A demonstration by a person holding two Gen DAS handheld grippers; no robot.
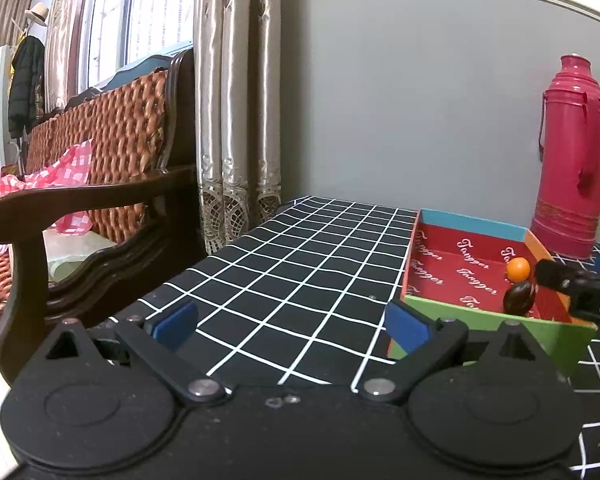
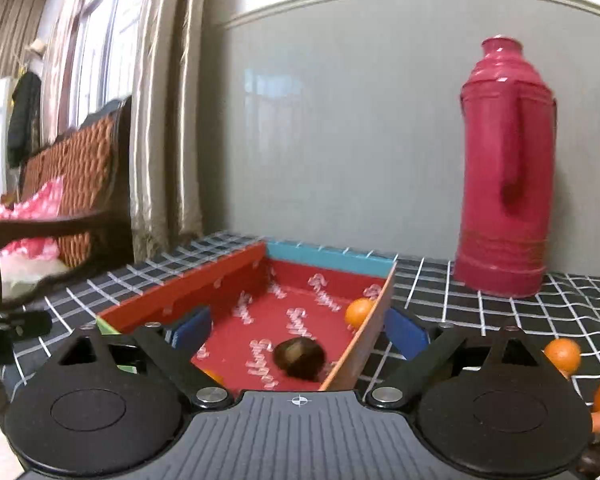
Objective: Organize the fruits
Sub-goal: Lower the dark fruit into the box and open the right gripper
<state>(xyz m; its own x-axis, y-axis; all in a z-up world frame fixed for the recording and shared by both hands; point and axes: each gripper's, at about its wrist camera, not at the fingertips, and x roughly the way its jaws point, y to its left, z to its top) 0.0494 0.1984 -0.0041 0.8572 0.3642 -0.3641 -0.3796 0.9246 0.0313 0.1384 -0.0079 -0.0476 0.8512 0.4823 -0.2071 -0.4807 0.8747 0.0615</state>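
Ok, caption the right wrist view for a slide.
Open right gripper over the red box holding a dark fruit and an orange.

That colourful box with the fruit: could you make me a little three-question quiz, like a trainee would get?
1. True or false: the dark brown fruit lies inside the box.
2. Where do two orange fruits still wait? A) on the checked cloth beside the box B) on the sofa C) atop the red flask
3. Fill in: the right tongs stand ____ with nothing gripped.

Key: 1 true; 2 A; 3 open.
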